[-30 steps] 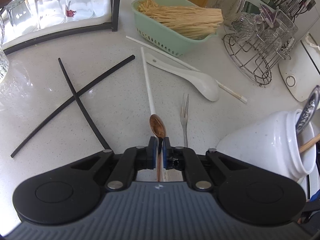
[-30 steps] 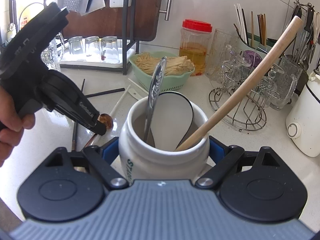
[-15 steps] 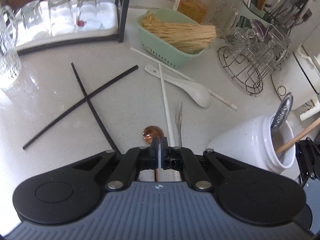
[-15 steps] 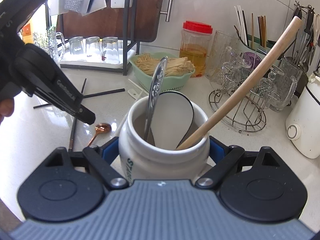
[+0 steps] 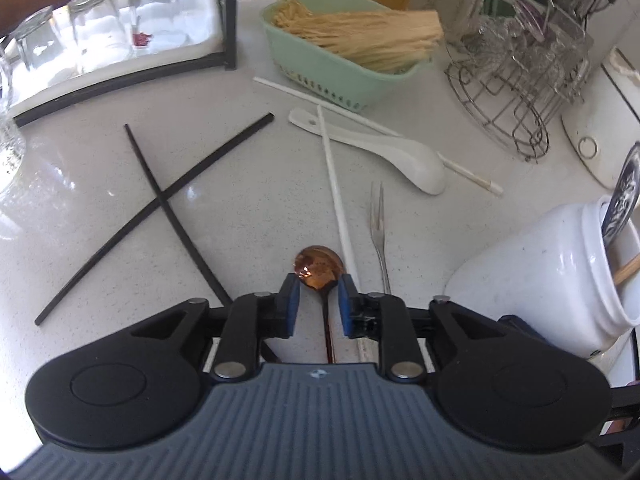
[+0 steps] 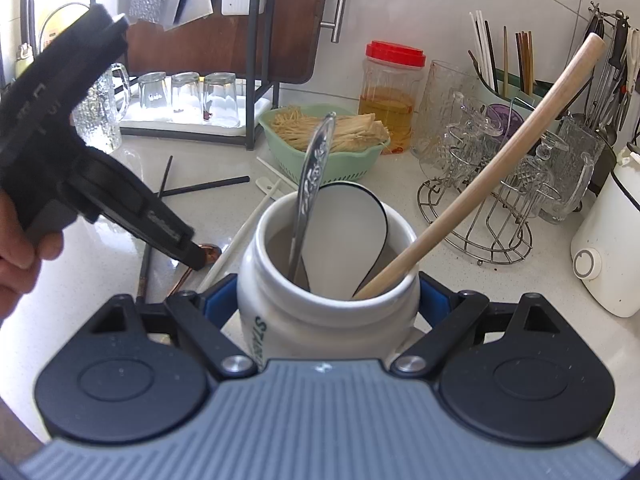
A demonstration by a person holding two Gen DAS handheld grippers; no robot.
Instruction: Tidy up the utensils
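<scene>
Left gripper (image 5: 319,286): points steeply down at the counter (image 5: 248,216); its jaws have just been opening and now stand apart, blue pads either side of the copper spoon (image 5: 320,270) without pressing it.
Left hand (image 6: 18,252): seen from the right wrist view at the left edge, fingers wrapped round the gripper's handle, the tool slanting down to the right.
Copper spoon: lies on the counter, bowl just ahead of the pads, handle running back under the gripper between the jaws.
Change, left: a second ago the jaws were clamped on the spoon's neck and the spoon hung in them; now they are parted.
Right gripper (image 6: 328,300): tilted down, pads pressed on both sides of the white jar (image 6: 320,320), holding it.
Change, right: none seen; jar and grip match the earlier view.
Jar contents: a patterned metal spoon (image 6: 314,176), a white ladle (image 6: 344,232) with a dark rim, and a wooden handle (image 6: 480,176) leaning right.
Just beside the copper spoon: a white chopstick (image 5: 336,188) to its right, then a small fork (image 5: 378,236).
Further out: a white soup spoon (image 5: 384,152) lying over a second white chopstick (image 5: 360,116); two black chopsticks (image 5: 160,196) crossed at left.
Back of counter: green basket (image 5: 320,68) of thin sticks, upturned glasses (image 5: 96,28) on a tray, wire rack (image 5: 516,92) of glassware.
</scene>
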